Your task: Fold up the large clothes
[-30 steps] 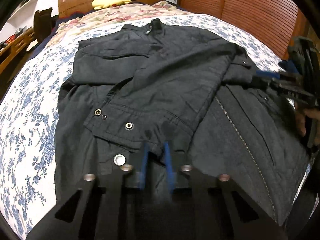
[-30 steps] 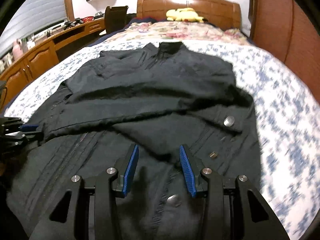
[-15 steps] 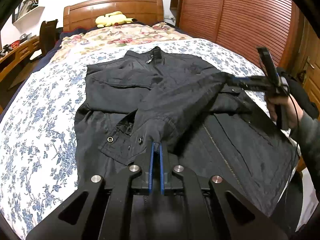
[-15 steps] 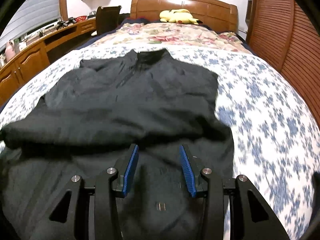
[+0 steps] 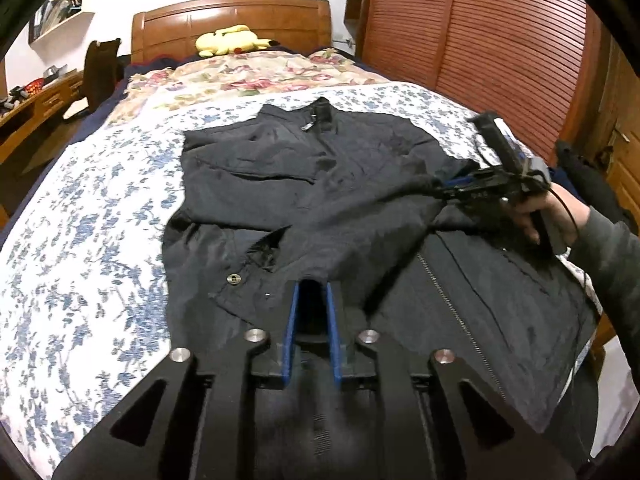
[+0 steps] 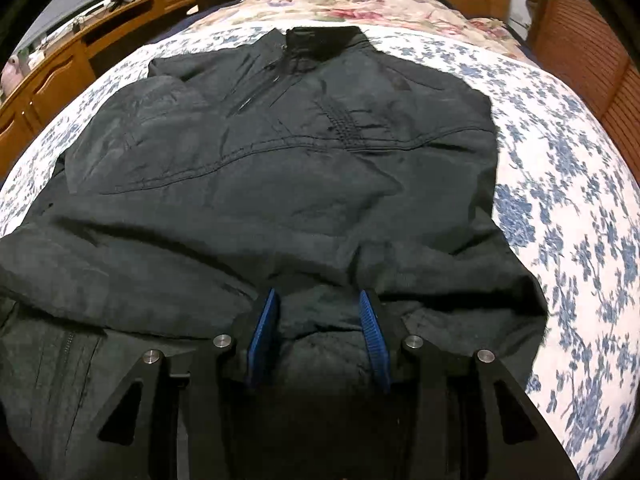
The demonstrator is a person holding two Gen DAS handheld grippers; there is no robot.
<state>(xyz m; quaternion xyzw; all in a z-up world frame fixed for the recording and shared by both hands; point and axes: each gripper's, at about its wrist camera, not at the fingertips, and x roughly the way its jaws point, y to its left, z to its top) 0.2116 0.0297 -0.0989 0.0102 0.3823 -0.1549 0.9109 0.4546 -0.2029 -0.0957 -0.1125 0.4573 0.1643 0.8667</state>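
Lying rumpled, black jacket (image 6: pixel 288 184) (sleeve folded across)

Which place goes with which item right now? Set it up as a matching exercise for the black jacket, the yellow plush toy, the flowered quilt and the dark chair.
Items:
1. black jacket
2. yellow plush toy
3. flowered quilt
4. dark chair

Places:
A. beside the bed, at the wooden desk
B. against the wooden headboard
C. spread on the blue-flowered sheet, collar toward the headboard
D. across the bed's head end, between plush toy and jacket

Pairs: 1-C, 2-B, 3-D, 4-A
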